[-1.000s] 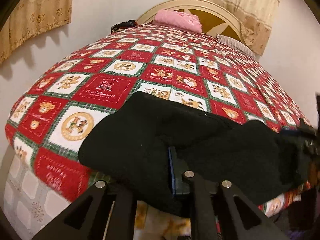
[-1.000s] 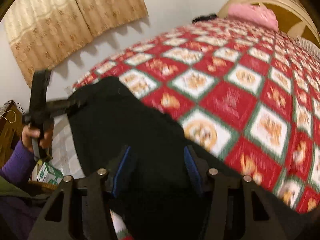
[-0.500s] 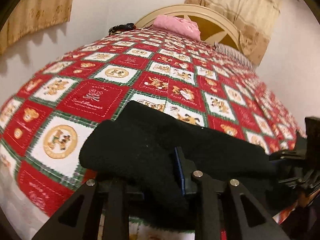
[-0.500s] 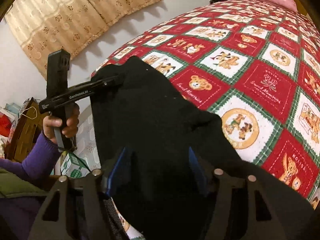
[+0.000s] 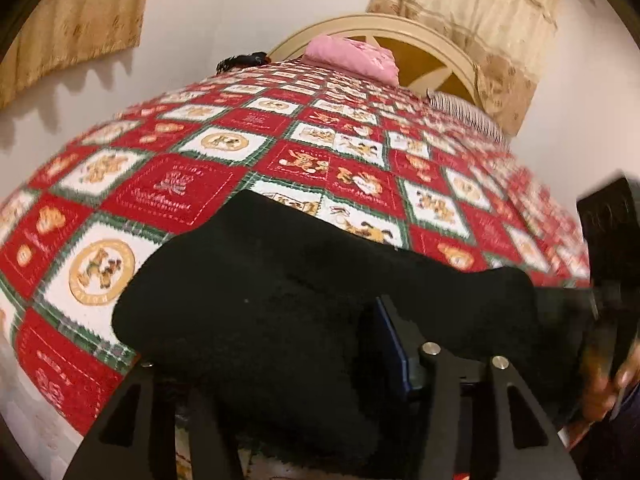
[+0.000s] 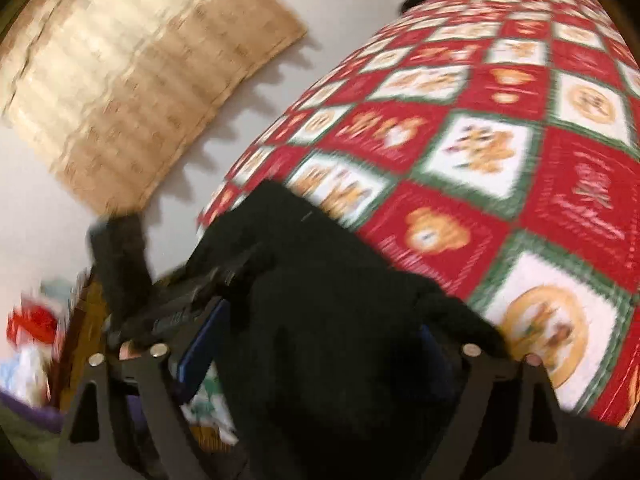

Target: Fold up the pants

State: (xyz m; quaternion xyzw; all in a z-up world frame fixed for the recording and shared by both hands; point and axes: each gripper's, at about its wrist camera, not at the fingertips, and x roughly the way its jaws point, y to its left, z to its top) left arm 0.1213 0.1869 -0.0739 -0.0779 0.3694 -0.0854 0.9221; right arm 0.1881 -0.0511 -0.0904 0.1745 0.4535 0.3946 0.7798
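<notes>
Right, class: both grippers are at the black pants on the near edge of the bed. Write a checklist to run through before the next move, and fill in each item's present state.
1. Black pants rest on the patterned bedspread: ok.
2. Left gripper letting go: jaws opening, cloth between them; pad contact: cannot tell.
3. Right gripper letting go: jaws opening, cloth between them; fully clear: cannot tell.
4. Pants wholly on the bed: not ok, the near part hangs over the edge.
5. Fold edges aligned: cannot tell, blurred and dark.
6. Pink pillow well clear of the pants: ok.
</notes>
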